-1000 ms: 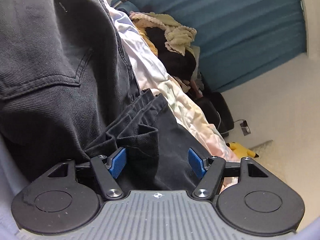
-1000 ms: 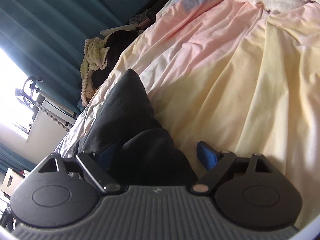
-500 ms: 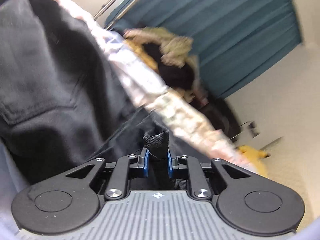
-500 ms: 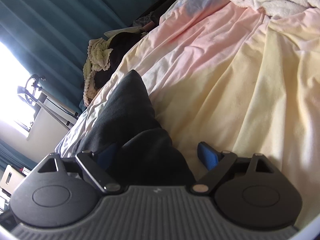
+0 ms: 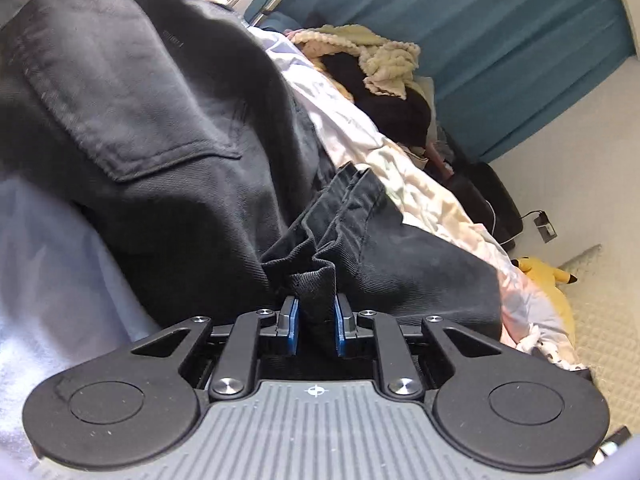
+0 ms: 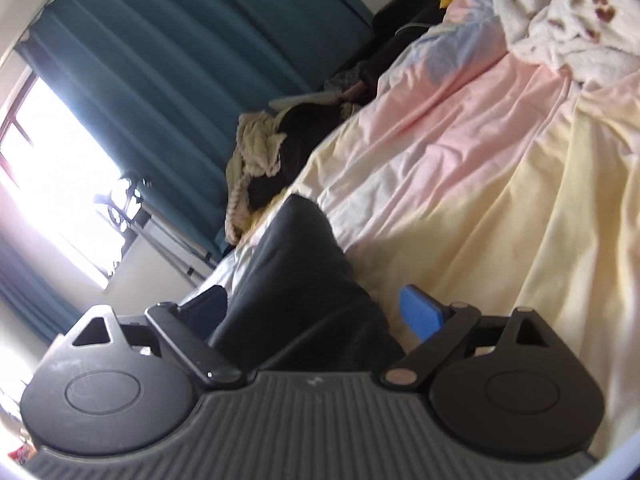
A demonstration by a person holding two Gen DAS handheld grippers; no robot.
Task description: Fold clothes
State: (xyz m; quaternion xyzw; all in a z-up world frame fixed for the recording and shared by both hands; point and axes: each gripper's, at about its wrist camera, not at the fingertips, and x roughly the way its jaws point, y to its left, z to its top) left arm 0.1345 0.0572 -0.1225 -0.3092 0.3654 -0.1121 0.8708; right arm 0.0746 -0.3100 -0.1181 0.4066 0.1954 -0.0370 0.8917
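Dark grey jeans (image 5: 168, 128) lie on a bed with a pastel pink, yellow and lilac sheet (image 6: 500, 184). A back pocket shows at the upper left of the left wrist view. My left gripper (image 5: 314, 326) is shut on a bunched hem edge of the jeans. In the right wrist view a dark trouser leg (image 6: 304, 272) runs between the fingers of my right gripper (image 6: 320, 312), which stands wide open around it. Its blue right pad (image 6: 420, 314) rests just off the cloth.
A pile of cream knit and black clothes (image 5: 384, 80) sits at the bed's far edge by teal curtains (image 5: 500, 32). A white fleece blanket with brown hearts (image 6: 568, 20) lies on the bed. A yellow plush toy (image 5: 544, 276) lies on the floor.
My left gripper closed on the jeans hem and now holds it. My right gripper stayed open around the trouser leg while its view tilted.
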